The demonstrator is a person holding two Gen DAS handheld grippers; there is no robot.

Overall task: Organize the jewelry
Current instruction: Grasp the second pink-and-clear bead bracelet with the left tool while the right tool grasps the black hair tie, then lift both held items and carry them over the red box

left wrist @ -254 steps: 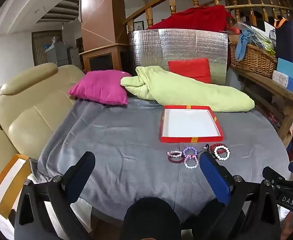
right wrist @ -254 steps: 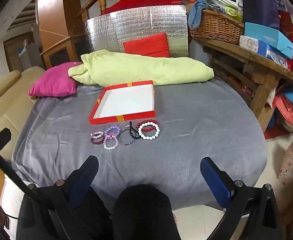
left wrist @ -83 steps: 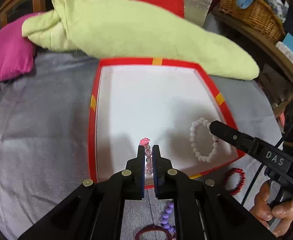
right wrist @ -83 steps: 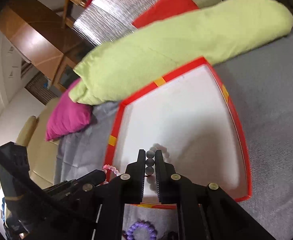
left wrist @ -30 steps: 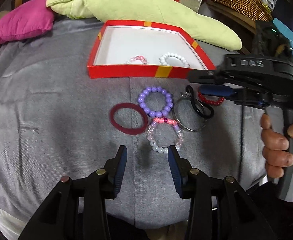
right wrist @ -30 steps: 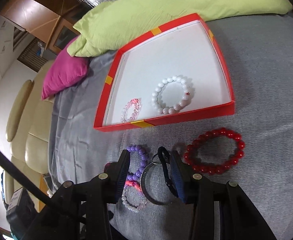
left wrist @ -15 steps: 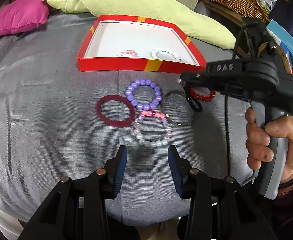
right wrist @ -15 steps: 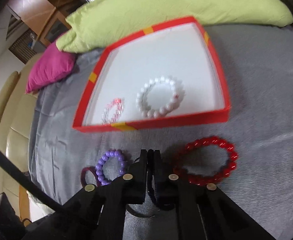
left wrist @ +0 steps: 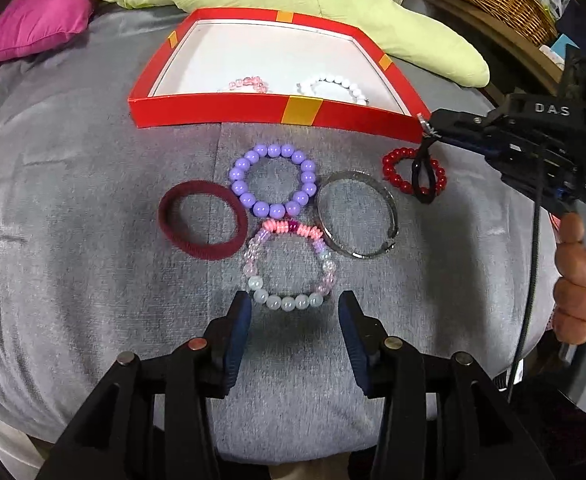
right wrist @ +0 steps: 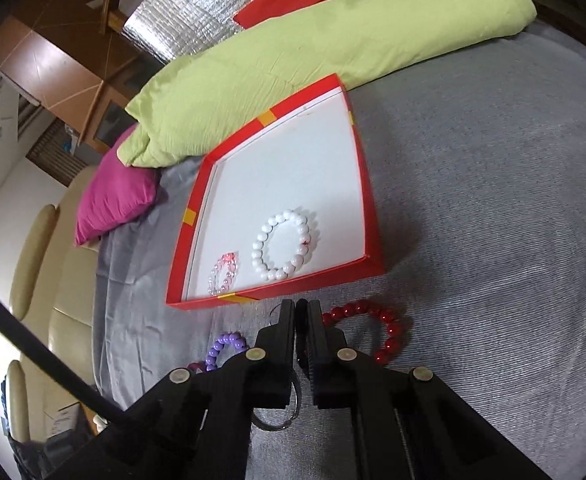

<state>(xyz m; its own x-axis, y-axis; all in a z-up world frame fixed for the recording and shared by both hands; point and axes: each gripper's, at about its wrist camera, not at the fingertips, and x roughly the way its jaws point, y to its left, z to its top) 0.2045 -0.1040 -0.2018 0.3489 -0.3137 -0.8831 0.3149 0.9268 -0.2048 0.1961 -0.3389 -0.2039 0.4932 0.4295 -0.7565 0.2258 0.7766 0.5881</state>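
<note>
Grey-covered table [left wrist: 93, 280], red box [left wrist: 229, 114] toward its far edge with the white bracelet [right wrist: 283, 246] and a small pink one [right wrist: 224, 274] already inside. Now the right gripper [right wrist: 295, 307] is clamped tight on the black hair tie [left wrist: 423, 178], dangling over the red bead bracelet [left wrist: 397, 160] by the box's near right corner; it wants carrying over the wall. Left gripper [left wrist: 293, 322], jaws apart, sits just short of the pastel bead bracelet [left wrist: 289, 264], needing to straddle it

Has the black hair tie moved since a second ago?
Yes. The black hair tie is pinched in the right gripper and hangs lifted off the grey cloth, nearer the red box corner, over the red bracelet.
</note>
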